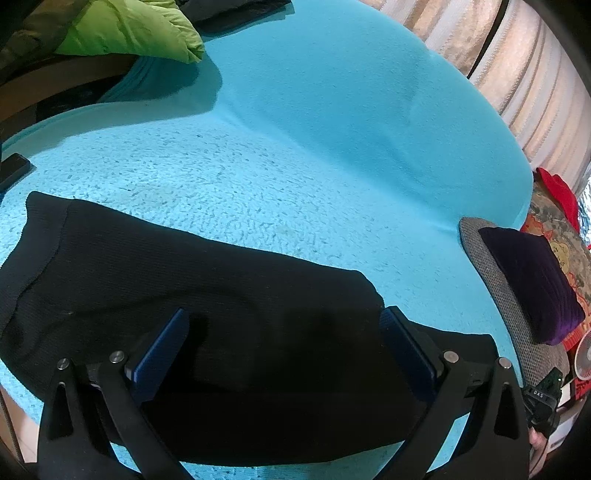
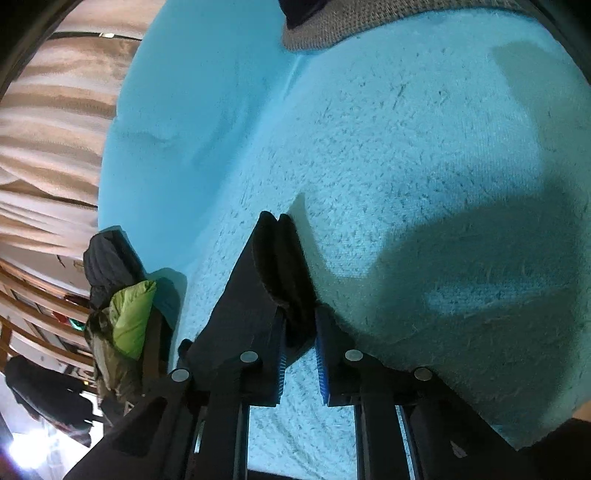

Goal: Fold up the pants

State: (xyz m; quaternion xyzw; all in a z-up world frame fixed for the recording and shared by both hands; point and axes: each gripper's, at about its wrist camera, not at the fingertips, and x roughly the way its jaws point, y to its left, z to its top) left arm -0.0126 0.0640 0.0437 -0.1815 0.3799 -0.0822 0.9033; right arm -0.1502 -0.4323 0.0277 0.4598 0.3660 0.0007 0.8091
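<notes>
Black knit pants (image 1: pixel 166 273) lie folded in a band across the near part of a turquoise fleece blanket (image 1: pixel 295 129). My left gripper (image 1: pixel 284 325) hovers over them with its blue-padded fingers (image 1: pixel 162 354) spread wide and nothing between them. In the right wrist view my right gripper (image 2: pixel 299 332) is shut on a bunched end of the pants (image 2: pixel 284 273), which sticks out past the fingertips and is lifted off the blanket (image 2: pixel 424 166). The rest of the fabric hangs to the left of the fingers.
A lime green jacket (image 1: pixel 129 29) lies at the far left of the blanket. A grey mesh chair with a purple cushion (image 1: pixel 532 284) stands at the right edge. A dark phone-like slab (image 1: pixel 13 170) lies at the left. Curtains (image 1: pixel 535 74) hang behind.
</notes>
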